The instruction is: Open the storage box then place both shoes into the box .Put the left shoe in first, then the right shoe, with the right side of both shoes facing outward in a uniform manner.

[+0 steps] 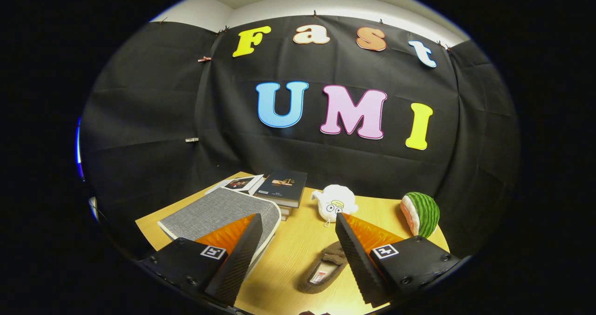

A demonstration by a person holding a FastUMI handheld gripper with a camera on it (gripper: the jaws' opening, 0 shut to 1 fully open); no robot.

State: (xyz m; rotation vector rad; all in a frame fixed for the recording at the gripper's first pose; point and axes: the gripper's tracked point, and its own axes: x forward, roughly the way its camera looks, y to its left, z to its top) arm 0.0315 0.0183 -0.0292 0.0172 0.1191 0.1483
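Two fingers of the gripper (298,252) stand spread apart, grasping nothing. One slipper (326,269) lies on the table (288,250) between them, by the right finger. Beyond the left finger sits the grey box (219,212), lid down; farther back, books (283,188), a plush toy (334,203), a watermelon plush (420,214).

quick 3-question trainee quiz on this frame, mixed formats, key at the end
1. True or false: the gripper has its fingers shut on the slipper.
2. Multiple choice: the grey storage box is
A. lid closed, on the table, partly behind one finger
B. lid open with a shoe inside
C. stacked on top of the books
3. Fill in: the plush next to the white plush toy, at the table's far edge, looks like a slice of ____.

Key
1. False: the fingers are open and apart, with the slipper lying low between them, close to one finger.
2. A
3. watermelon
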